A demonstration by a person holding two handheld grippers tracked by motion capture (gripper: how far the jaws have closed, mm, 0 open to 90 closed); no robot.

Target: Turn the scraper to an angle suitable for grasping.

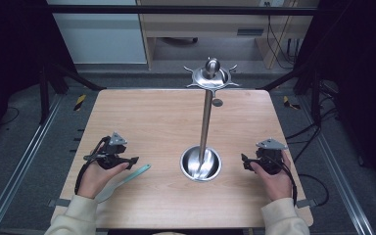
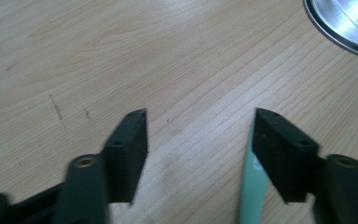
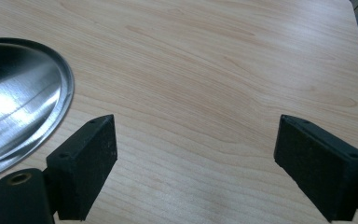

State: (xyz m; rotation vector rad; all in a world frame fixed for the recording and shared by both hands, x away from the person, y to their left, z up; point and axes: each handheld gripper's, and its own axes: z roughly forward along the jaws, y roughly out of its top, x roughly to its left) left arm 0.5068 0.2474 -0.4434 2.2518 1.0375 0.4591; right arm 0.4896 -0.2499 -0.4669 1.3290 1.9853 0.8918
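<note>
Wood table, steel stand, grey floor

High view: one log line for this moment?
left gripper: open, beside green utensil | right gripper: open, empty | steel stand: untouched, table centre

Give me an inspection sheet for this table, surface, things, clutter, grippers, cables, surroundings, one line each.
Surface: light wooden table, faint dark scuffs in the left gripper view.
Things: steel stand upright, round dished base between the grippers, hooked disc on top; pale green utensil lying flat by the left gripper.
Clutter: nothing seen.
Grippers: left gripper open, low over the table, the utensil's handle beside one jaw; right gripper open over bare wood, beside the base.
Cables: one trails from each gripper past the wrist; more on the floor at right.
Surroundings: black frame, grey floor, wooden furniture behind.
</note>
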